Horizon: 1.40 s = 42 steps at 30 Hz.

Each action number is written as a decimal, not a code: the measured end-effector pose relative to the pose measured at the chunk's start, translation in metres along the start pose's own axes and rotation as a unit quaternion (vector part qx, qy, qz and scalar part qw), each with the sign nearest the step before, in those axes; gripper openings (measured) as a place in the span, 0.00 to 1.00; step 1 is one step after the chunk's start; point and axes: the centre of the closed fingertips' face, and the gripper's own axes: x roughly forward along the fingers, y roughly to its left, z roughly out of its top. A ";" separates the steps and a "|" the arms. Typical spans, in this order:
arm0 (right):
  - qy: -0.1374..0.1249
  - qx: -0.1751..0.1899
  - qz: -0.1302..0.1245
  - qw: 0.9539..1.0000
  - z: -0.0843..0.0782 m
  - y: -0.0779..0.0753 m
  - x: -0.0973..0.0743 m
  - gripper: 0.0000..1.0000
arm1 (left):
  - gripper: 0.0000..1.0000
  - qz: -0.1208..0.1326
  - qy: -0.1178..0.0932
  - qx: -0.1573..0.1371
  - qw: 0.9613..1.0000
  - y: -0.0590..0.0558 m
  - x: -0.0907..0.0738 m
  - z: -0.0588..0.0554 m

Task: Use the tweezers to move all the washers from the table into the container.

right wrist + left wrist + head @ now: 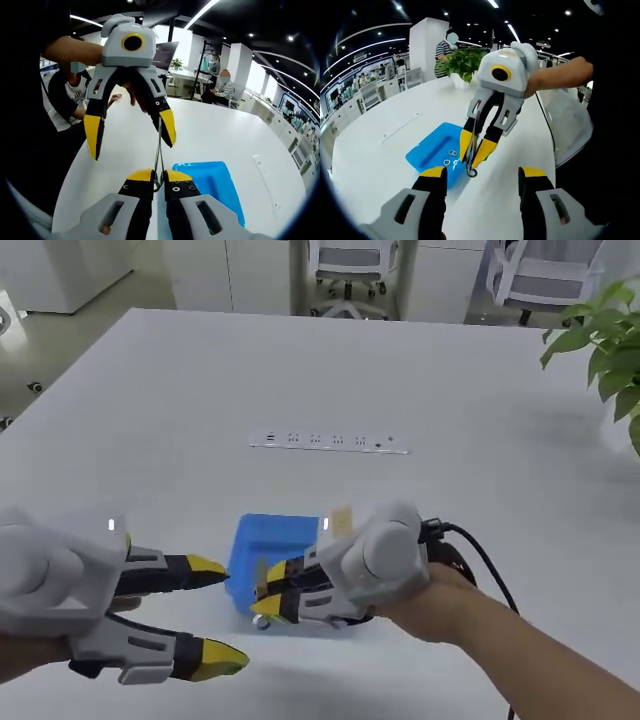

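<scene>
Washers (pixel 452 152): about three small metal rings lie inside the blue container (pixel 427 150), grouped toward the wall nearest the right claw. The container is a shallow open tray, sitting close to the near edge of the bench (pixel 400 370), well short of the power strip (pixel 330 441) at mid-bench.

Right claw (pixel 159 177): drawn narrow, pinching the tweezers (pixel 472 145) by their upper end, with the tips pointing down at the bench just outside the container's wall.

One more washer (pixel 472 173) sits right at the tweezer tips on the white bench surface, beside the container and not in it. Whether the tips have it pinched or only touch it, cannot tell.

Left claw (pixel 218 612): spread wide, holding nothing, hanging over the near edge of the bench beside the container.

Judgement on progress: well along. Several rings are delivered, and at least this one is left to lift over the wall and drop. Further rings could lie hidden under the claws.
</scene>
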 end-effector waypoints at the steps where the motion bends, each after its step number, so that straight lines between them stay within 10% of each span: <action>1: 0.000 0.000 -0.001 1.000 0.000 -0.002 -0.001 0.08 | 0.67 0.006 -0.006 -0.007 1.000 0.001 -0.001 0.001; 29: 0.001 0.008 -0.028 1.000 -0.029 -0.055 -0.010 0.09 | 0.99 0.060 -0.040 -0.040 0.997 0.006 -0.010 0.002; 42: 0.011 0.011 -0.028 0.999 -0.051 -0.068 -0.003 0.09 | 0.99 0.056 -0.039 -0.043 0.997 0.011 -0.007 0.003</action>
